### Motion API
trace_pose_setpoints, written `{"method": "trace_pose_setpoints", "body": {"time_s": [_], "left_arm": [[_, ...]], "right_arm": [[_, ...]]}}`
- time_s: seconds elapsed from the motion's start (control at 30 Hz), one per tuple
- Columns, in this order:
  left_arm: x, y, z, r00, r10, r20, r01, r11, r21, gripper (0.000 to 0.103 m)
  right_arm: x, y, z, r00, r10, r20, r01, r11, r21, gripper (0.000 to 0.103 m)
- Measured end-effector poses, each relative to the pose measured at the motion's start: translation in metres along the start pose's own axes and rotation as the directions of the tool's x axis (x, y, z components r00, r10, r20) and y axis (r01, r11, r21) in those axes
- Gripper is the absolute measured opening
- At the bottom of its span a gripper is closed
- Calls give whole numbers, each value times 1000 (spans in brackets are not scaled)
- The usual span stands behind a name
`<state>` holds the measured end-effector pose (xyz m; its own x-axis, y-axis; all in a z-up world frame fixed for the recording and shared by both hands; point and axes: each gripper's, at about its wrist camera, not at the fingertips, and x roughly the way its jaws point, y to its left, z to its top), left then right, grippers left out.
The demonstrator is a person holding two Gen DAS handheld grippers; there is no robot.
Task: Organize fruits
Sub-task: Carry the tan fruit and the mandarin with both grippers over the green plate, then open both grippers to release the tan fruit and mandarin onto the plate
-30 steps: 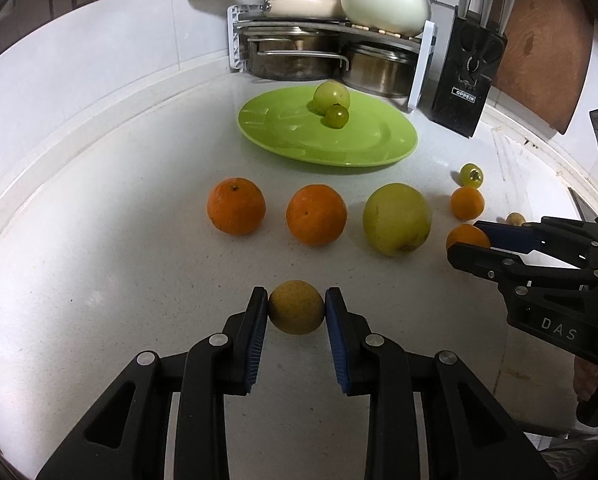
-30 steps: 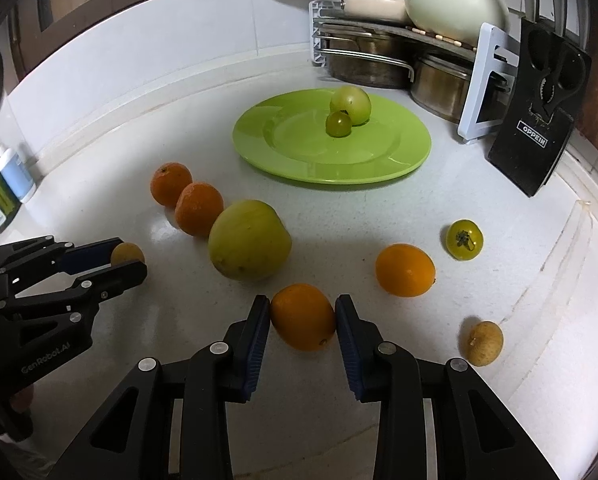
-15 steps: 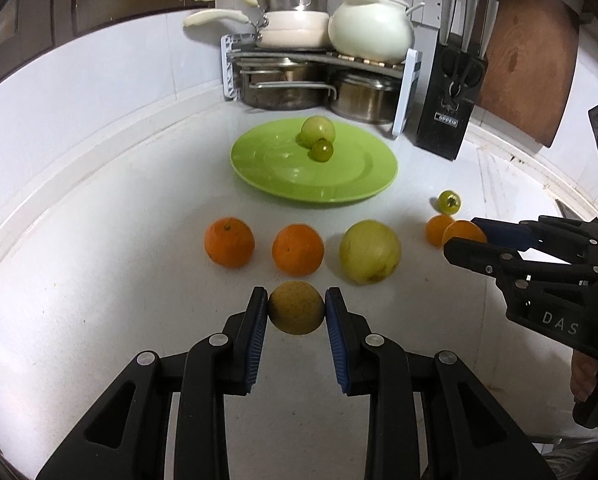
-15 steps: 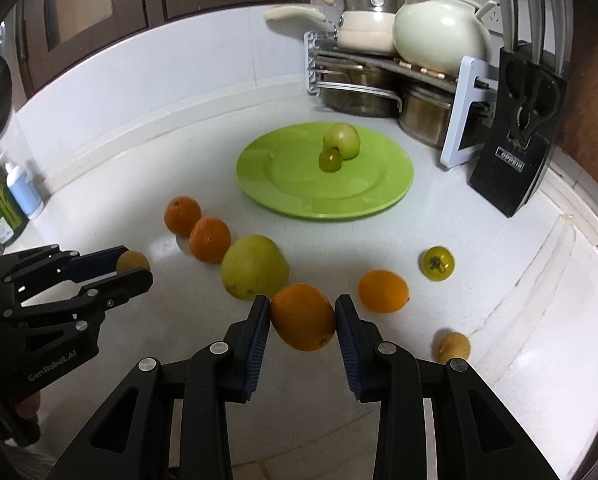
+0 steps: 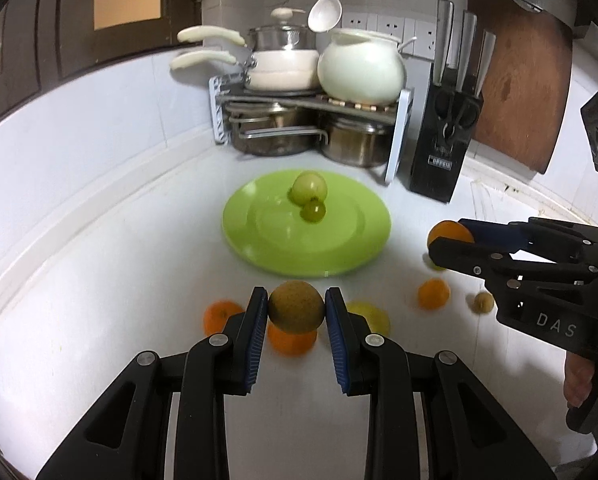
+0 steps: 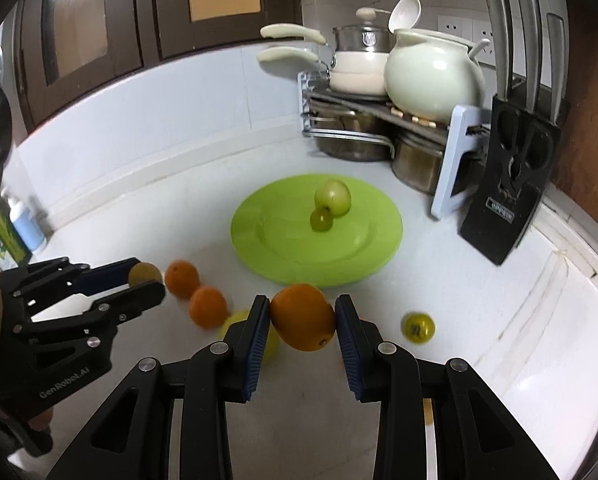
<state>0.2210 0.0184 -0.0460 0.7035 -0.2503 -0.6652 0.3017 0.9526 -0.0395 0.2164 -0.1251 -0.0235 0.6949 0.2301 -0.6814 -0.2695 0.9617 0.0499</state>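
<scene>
My left gripper [image 5: 297, 307] is shut on a small brownish-yellow fruit [image 5: 296, 306], held above the white counter. My right gripper [image 6: 303, 317] is shut on an orange [image 6: 303, 316], also lifted off the counter. Each gripper shows in the other's view: the right gripper [image 5: 451, 236] at the right, the left gripper [image 6: 145, 276] at the left. A green plate [image 5: 339, 256] lies ahead with a green apple [image 5: 309, 187] and a small green fruit [image 5: 313, 211] on it. Oranges [image 6: 182, 278] [image 6: 207, 306], a large yellow-green fruit [image 5: 373, 316] and a small green tomato [image 6: 418, 327] rest on the counter.
A rack with pots and a white kettle [image 5: 361, 66] fills the back corner. A black knife block [image 5: 445, 152] and a wooden cutting board [image 5: 519, 96] stand to its right. A small brown fruit [image 5: 483, 303] and another orange [image 5: 433, 294] lie under the right gripper. A bottle [image 6: 25, 226] stands far left.
Both grippers have risen with their fruit, and the views have tilted up toward the plate and back wall. The fruits on the counter now sit lower in both views.
</scene>
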Motion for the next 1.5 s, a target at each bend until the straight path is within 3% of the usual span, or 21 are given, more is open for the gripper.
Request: {"method": "trace_pose_setpoints", "body": {"time_s": [0.37, 0.73, 1.13, 1.5], "left_arm": [[26, 5, 53, 999, -33, 13, 33, 999, 9, 30], [79, 21, 96, 995, -47, -88, 45, 999, -20, 30], [156, 34, 110, 973, -59, -225, 55, 998, -23, 30], [199, 35, 108, 952, -67, -299, 67, 998, -9, 30]], "right_arm": [[23, -16, 50, 1000, 18, 24, -18, 1000, 8, 35], [75, -38, 87, 997, 0, -72, 1, 1000, 10, 35], [144, -57, 102, 975, 22, -221, -14, 999, 36, 35], [179, -69, 97, 954, 34, -297, -20, 999, 49, 35]]}}
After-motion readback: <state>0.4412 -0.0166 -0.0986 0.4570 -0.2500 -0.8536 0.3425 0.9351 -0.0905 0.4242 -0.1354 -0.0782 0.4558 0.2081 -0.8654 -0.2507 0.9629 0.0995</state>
